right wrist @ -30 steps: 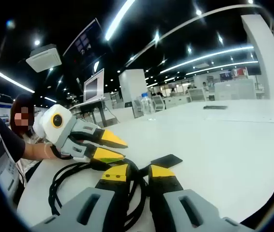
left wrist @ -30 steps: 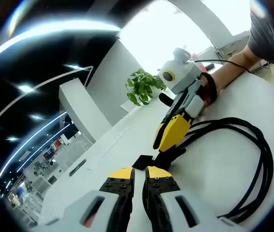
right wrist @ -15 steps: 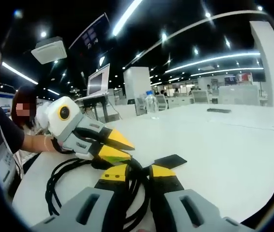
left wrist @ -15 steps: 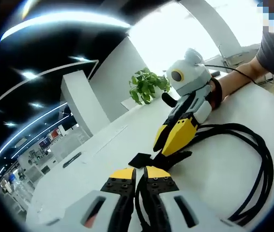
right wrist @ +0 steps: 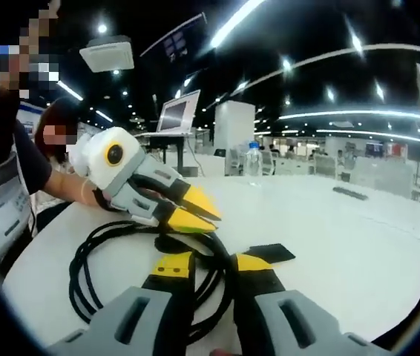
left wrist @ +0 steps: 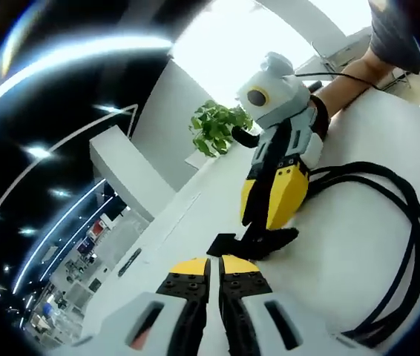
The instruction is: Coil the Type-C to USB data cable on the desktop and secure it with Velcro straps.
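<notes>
The black cable (right wrist: pixel 95 256) lies coiled in loose loops on the white desktop (right wrist: pixel 358 245), and both grippers meet at one side of the coil; in the right gripper view the loops spread out toward eight o'clock of that gripper's own jaws, and several strands pass between those jaws, which stand narrow around the bundle without plainly pinching it. The right gripper (right wrist: pixel 208 263) has a flat black Velcro strap (right wrist: pixel 269 253) just beyond its tip at one o'clock, lying on the desktop. The left gripper (right wrist: pixel 199 211) comes in from ten o'clock, its yellow-tipped jaws drawn almost together at the cable; whether they clamp it I cannot tell.

In the left gripper view the left gripper (left wrist: pixel 214 265) shows its jaws nearly touching, the cable (left wrist: pixel 410 245) sweeping round at three o'clock; the right gripper (left wrist: pixel 269 236) reaches down from one o'clock, with the strap (left wrist: pixel 222 244) at its tip. A water bottle (right wrist: pixel 252 161) stands well back on the desktop, and a green plant (left wrist: pixel 216 126) sits far off.
</notes>
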Available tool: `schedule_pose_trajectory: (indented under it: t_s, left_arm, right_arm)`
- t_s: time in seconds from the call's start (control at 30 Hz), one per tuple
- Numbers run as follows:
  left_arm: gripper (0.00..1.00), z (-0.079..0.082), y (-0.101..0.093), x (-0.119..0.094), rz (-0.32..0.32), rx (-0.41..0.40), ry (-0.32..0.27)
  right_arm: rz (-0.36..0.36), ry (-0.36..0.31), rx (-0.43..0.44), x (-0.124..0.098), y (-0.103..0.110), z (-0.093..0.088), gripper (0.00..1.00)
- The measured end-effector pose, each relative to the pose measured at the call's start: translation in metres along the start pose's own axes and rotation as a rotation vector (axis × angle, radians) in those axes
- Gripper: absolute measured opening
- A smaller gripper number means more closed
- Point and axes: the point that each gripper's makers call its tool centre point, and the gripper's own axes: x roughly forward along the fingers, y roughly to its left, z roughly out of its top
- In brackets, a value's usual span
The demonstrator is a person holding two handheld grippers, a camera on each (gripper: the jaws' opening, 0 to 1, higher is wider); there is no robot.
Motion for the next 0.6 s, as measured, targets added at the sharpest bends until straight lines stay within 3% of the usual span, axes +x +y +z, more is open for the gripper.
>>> schedule_pose_trajectory:
  t_s: [0.17, 0.3, 0.4, 0.6]
  left_arm:
    - [0.06, -0.004, 0.001, 0.001, -0.018, -0.097, -0.007]
    - [0.06, -0.001, 0.001, 0.000, -0.010, -0.084, -0.015]
    - [0.06, 0.001, -0.006, 0.003, -0.038, -0.096, -0.022]
    - [0.04, 0.001, -0.010, 0.004, -0.045, -0.092, -0.023]
  right_arm:
    - [0.041, 0.021, -0.075, -0.003, 0.009, -0.001, 0.25]
    - [0.052, 0.022, -0.120, -0.007, 0.014, 0.002, 0.26]
    - [0.059, -0.016, -0.114, -0.004, 0.021, 0.012, 0.25]
    - [0.075, -0.006, -0.230, 0.005, 0.040, 0.014, 0.23]
